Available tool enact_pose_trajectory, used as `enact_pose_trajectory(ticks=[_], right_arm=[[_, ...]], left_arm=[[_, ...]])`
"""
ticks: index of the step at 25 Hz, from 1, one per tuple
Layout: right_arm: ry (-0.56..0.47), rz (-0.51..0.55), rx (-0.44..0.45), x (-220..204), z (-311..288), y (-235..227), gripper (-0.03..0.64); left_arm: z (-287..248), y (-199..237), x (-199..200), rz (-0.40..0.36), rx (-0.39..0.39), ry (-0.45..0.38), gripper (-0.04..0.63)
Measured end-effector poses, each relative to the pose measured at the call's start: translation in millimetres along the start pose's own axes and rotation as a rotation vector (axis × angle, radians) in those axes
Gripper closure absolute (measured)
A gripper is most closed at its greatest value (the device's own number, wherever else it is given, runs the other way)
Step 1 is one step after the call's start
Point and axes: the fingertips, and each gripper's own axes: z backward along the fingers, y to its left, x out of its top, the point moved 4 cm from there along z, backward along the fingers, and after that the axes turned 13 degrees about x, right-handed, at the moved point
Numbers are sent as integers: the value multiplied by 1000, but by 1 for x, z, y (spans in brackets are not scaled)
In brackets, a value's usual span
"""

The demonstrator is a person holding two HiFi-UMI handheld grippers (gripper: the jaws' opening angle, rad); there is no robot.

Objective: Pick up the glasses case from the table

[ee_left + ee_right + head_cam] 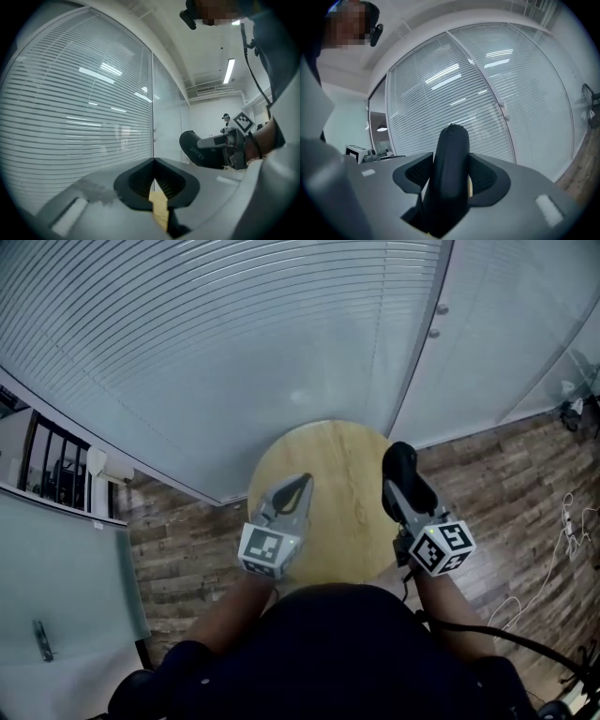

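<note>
A black glasses case (403,474) stands out from my right gripper (405,491), held above the right side of the round wooden table (328,521). In the right gripper view the case (449,173) fills the gap between the two dark pads, and the right gripper (450,180) is shut on it, pointing level at the blinds. From the left gripper view the same case (199,150) shows at the right, held up in the air. My left gripper (298,491) hovers over the table's left part, and its jaws (155,180) meet at their tips with nothing between them.
A glass wall with white blinds (216,343) rises behind the table. A glass door with round knobs (436,320) stands to its right. Wood-plank floor (506,484) surrounds the table, with cables (562,521) lying at the right edge.
</note>
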Motion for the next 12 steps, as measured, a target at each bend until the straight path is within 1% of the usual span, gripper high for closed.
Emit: enact_pose_trajectory(ticks=[3,7,12], right_arm=[[-5,4,7,5,1,3,371],[-20,18,11,9,5,11,371],[-31,6,14,13,7,20,371]], left_arm=[[3,-3,10,12,-4,-8,592],[11,-5,16,0,-7,-39,592],[20,-3,20,17,4,-11,592]])
